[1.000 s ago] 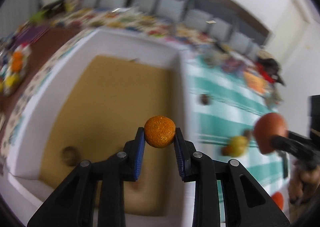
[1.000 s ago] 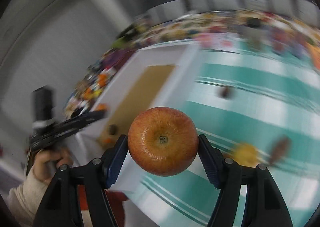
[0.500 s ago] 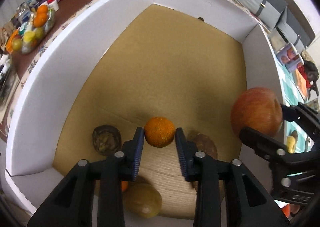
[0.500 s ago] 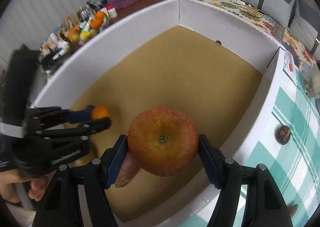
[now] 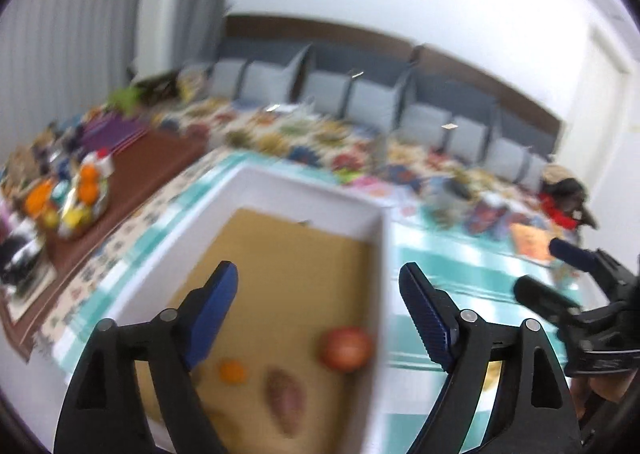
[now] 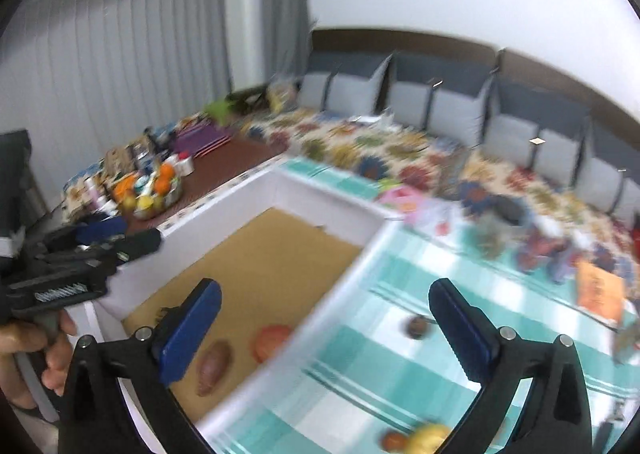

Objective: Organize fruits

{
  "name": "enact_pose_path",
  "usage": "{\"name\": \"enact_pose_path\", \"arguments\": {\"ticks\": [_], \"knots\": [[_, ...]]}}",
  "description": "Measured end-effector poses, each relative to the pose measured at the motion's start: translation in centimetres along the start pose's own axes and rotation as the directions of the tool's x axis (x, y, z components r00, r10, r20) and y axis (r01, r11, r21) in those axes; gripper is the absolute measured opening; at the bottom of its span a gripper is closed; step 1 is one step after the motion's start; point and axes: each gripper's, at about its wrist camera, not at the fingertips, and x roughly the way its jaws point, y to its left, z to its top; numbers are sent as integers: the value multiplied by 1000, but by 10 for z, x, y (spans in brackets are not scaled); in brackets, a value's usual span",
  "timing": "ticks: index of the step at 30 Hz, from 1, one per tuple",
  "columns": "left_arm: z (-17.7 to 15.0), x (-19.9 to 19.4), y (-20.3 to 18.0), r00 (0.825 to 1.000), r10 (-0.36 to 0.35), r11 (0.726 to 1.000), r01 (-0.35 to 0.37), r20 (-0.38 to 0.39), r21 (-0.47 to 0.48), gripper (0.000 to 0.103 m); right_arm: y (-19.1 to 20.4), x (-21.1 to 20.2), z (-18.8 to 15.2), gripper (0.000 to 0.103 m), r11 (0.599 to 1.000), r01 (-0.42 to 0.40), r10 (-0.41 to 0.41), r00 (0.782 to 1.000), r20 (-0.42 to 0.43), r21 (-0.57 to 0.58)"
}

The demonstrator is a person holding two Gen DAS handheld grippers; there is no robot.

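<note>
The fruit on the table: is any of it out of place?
Yes. The apple and small orange lie inside the white box, but a dark round fruit and a yellow one sit loose on the checked tablecloth outside it.

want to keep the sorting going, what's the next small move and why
Probably swing the right gripper, jaws opening and empty, toward the small dark fruit on the checked cloth. The apple and orange already lie in the white box, while this fruit sits outside.
</note>
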Motion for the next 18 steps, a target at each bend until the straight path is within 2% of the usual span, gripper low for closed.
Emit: {"name": "enact_pose_path", "arguments": {"ticks": [3,5,7,9,12,15,18], "knots": [[-21,-11,-41,996,-91,995,91,3,47,86,-31,-39,-35,103,994,107,-107,993,38,11],[-52,-11,-74,985,-164,982,167,-46,86,86,-51,-55,-69,103,986,163,-165,986,30,44],[-86,-1,-102,972,-206,967,220,-114,126,86,-71,-66,-106,103,975,201,-202,979,-5,94],[-131,15,-131,954,-214,952,252,-211,172,86,-85,-70,-153,103,960,243,-237,970,-53,142],[-185,33,-156,932,-208,932,281,-296,228,86,-101,-70,-217,103,935,295,-267,951,-154,200],[-229,45,-170,928,-174,903,284,-330,322,86,-112,-68,-273,103,899,330,-270,935,-229,288],[-250,53,-176,925,-144,886,279,-353,371,86,-121,-71,-308,103,872,367,-289,920,-265,325]]}}
